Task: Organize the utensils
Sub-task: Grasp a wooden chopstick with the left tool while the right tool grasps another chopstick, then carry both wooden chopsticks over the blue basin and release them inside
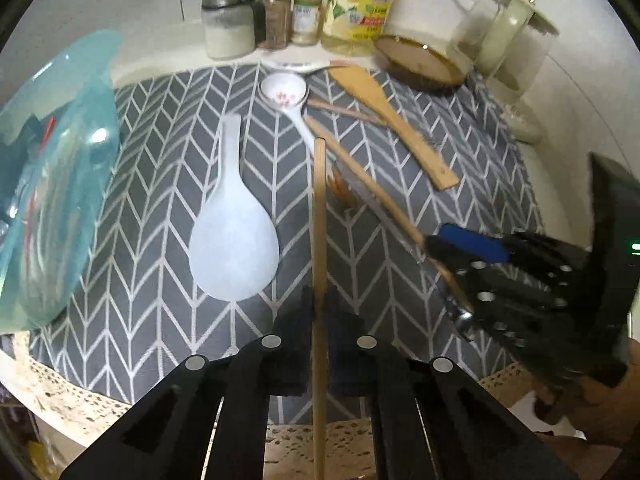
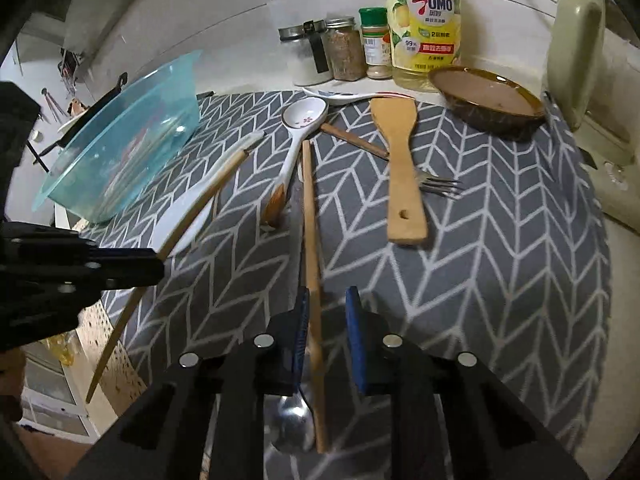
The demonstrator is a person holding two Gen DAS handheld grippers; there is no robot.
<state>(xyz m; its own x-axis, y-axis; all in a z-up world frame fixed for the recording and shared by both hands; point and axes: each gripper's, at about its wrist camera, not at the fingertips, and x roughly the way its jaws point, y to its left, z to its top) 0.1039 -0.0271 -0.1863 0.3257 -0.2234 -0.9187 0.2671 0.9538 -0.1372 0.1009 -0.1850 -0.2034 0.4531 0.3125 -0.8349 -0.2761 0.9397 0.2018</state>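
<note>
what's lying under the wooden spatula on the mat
A fork's tines stick out from under the wooden spatula's handle, beside a brown stick. The fork's handle is covered.

Three chopsticks (image 2: 310,216), two ceramic spoons (image 2: 298,136), three spice jars (image 2: 344,50), one wooden spatula (image 2: 400,168).

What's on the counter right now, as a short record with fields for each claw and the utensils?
Left claw: shut on a wooden chopstick
Right claw: open, astride a second chopstick beside a metal spoon
Loose on mat: wooden spatula, rice paddle, ceramic spoon, fork
Left edge: blue basin
</note>
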